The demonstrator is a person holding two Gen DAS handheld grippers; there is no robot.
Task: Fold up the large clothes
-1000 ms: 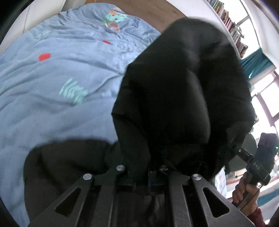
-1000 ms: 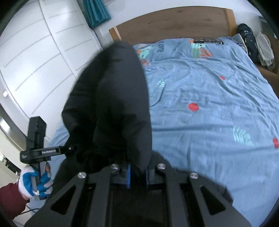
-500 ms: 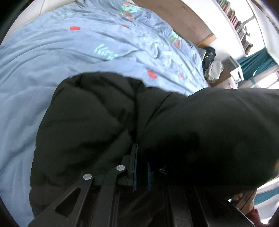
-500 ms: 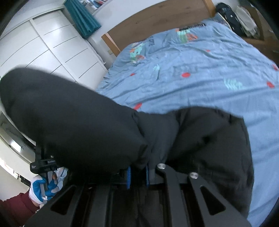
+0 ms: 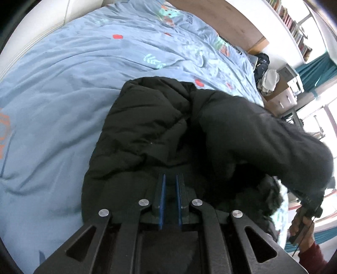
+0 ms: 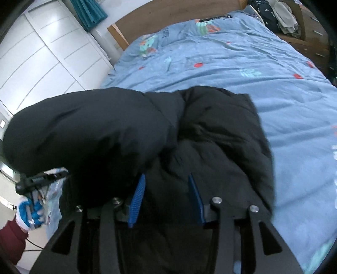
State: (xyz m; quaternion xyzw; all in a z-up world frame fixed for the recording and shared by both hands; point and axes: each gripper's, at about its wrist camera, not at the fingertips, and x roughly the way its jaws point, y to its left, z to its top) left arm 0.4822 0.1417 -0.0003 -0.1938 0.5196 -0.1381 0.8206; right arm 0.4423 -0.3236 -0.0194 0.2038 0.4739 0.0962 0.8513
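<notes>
A black padded jacket (image 5: 147,130) lies on the blue bedspread (image 5: 59,80), and one part of it bulges up on the right. It also shows in the right wrist view (image 6: 221,134), with the bulging part (image 6: 84,130) on the left. My left gripper (image 5: 170,179) hovers over the jacket with its blue pads a narrow gap apart and nothing between them. My right gripper (image 6: 166,179) is open over the jacket, with the bulging fabric against its left pad (image 6: 138,196).
The wooden headboard (image 6: 172,19) is at the far end. White wardrobe doors (image 6: 42,52) stand left of the bed. A nightstand with bags and clothes (image 5: 271,84) is at the far right. The bedspread (image 6: 284,84) lies around the jacket.
Both grippers brought the jacket down onto the bed and let go of it. The right jaws opened wide; the left jaws parted a little. The fabric that was held up now rests folded over.
</notes>
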